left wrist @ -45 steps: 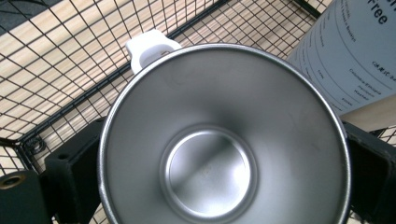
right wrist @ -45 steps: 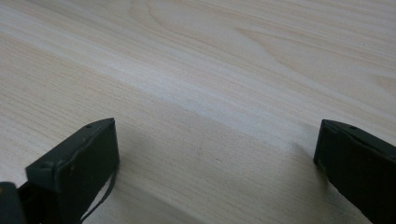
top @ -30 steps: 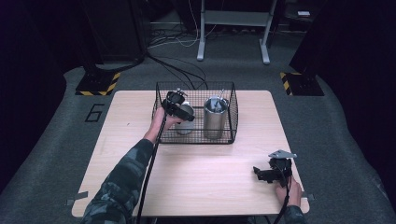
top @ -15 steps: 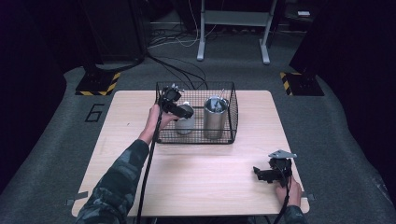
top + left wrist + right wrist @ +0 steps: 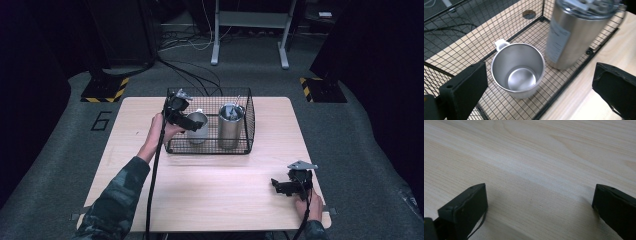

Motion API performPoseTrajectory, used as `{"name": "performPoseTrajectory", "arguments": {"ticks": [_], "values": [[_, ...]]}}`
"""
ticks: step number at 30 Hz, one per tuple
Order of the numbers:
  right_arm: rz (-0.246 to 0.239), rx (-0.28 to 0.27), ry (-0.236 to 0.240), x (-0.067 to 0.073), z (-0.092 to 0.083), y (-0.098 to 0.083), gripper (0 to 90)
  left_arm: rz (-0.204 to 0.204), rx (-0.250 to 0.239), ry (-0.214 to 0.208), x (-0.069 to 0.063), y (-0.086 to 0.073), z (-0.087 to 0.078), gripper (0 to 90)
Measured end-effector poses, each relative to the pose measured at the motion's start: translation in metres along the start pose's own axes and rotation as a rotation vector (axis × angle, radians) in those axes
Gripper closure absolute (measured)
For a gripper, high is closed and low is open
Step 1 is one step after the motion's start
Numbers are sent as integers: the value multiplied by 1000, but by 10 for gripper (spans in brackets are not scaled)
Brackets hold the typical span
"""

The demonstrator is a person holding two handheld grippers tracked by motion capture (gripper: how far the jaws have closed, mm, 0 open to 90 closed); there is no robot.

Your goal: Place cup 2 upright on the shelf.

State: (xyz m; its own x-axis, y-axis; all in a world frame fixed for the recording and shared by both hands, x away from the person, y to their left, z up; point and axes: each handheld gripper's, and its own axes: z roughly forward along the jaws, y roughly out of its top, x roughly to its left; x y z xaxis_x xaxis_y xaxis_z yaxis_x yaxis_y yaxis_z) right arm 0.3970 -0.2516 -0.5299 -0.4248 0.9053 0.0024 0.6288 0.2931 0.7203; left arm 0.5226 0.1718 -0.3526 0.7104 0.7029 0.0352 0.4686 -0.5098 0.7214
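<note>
Left gripper (image 5: 196,127) now farther left and lower, over the steel mug (image 5: 518,68) inside the wire basket (image 5: 248,117), jaws spread wide; forearm angle a little steeper than a second ago.

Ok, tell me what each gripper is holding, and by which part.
Nothing is held. The left gripper hangs open above the steel mug in the wire basket; the right gripper sits open over the bare table.

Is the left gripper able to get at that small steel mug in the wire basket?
Probably yes: the left gripper hovers open just above the mug, the basket has no lid, and nothing lies between.
</note>
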Motion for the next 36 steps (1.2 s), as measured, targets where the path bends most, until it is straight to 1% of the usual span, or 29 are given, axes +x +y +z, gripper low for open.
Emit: {"name": "performPoseTrajectory", "arguments": {"ticks": [3,4,5,10,12,13,14,15,16,17,18,20,21,22,23,25,26,27,28,29,30,31,33,34,35,36], "values": [[0,0,0,0,0,0,0,17,-10,-1,-7,-5,-9,3],[0,0,0,0,0,0,0,17,-10,-1,-7,-5,-9,3],[0,0,0,0,0,0,0,32,-14,-2,-11,-9,-15,3],[-3,1,1,0,0,0,0,48,-23,-7,-19,-22,-27,3],[0,0,0,0,0,0,0,45,-25,-9,-22,-28,-31,3],[0,0,0,0,0,0,0,55,-26,-8,-22,-31,-33,3],[0,0,0,0,0,0,0,55,-26,-8,-22,-31,-33,3],[0,0,0,0,0,0,0,50,-32,-10,-25,-38,-37,3],[-1,0,0,0,0,0,0,51,-32,-11,-26,-42,-39,3],[0,0,0,0,0,0,0,60,-31,-10,-27,-45,-41,3],[0,0,0,0,0,0,0,52,-37,-11,-29,-48,-42,3],[0,0,0,0,0,0,0,61,-36,-9,-31,-55,-46,3],[0,0,0,0,0,0,0,56,-46,-8,-33,-59,-47,3],[0,0,0,0,0,0,0,56,-46,-8,-33,-59,-47,3],[0,0,0,0,0,0,0,60,-48,-6,-36,-66,-49,3],[0,0,0,0,0,0,0,69,-37,-9,-39,-74,-52,3],[0,0,0,0,0,0,0,69,-37,-9,-39,-74,-52,3],[-3,1,0,0,0,0,0,73,-35,-6,-41,-77,-53,2],[-5,1,-1,0,0,0,0,69,-34,-13,-43,-84,-55,2],[0,0,0,0,0,0,0,64,-43,-9,-46,-88,-56,2],[0,0,0,0,0,0,0,64,-43,-9,-46,-88,-56,2],[0,0,0,0,0,0,0,73,-42,-3,-48,-92,-57,2],[-9,3,0,-1,0,0,0,68,-45,-7,-54,-104,-59,2],[1,0,0,0,0,0,0,72,-42,-2,-56,-109,-60,2],[0,0,0,0,0,0,0,65,-48,9,-58,-115,-61,2],[0,0,0,0,0,0,0,65,-48,9,-58,-115,-61,2]]}}
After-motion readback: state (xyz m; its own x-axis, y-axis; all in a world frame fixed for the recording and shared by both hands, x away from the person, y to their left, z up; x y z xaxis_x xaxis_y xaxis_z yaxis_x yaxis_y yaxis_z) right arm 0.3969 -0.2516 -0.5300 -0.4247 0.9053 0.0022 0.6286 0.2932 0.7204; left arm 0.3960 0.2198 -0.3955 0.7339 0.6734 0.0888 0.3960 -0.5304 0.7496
